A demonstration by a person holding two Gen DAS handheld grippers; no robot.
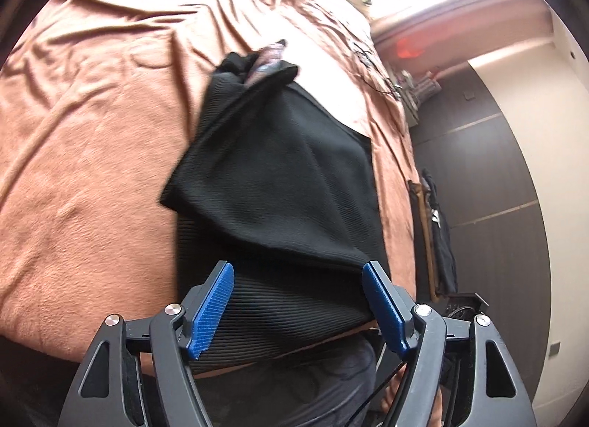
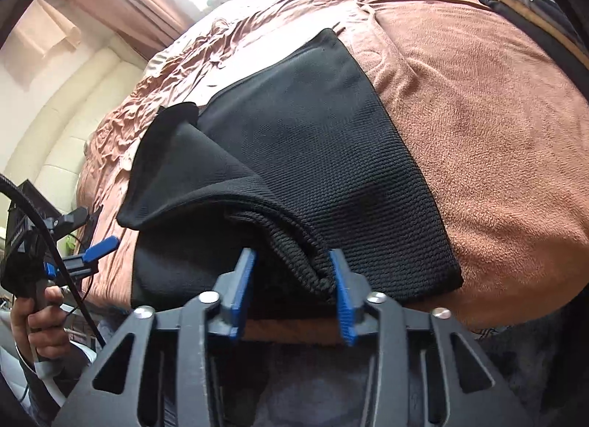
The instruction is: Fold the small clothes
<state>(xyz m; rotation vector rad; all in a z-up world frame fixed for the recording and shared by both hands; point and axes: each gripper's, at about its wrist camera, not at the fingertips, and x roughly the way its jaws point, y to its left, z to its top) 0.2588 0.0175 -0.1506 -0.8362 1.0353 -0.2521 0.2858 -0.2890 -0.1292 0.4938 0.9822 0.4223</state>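
My left tongs [image 1: 298, 301] stand wide over the black ribbed knit garment [image 1: 279, 184] at the brown-blanketed bed's [image 1: 92, 169] near edge, while my right tongs [image 2: 292, 294] pinch its bunched fold.

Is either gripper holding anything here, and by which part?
Right gripper: bunched near edge of the black garment sits between its fingers; a firm pinch cannot be told. Left gripper: open, holding nothing.

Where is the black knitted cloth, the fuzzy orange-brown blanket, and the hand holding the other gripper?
black ribbed knitted cloth [image 1: 272, 184]: left wrist view, folded-over top layer.
fuzzy orange-brown blanket [image 2: 489, 139]: right wrist view, bare patch right of the cloth.
person's hand [image 2: 40, 324]: right wrist view, fingers around the handle.
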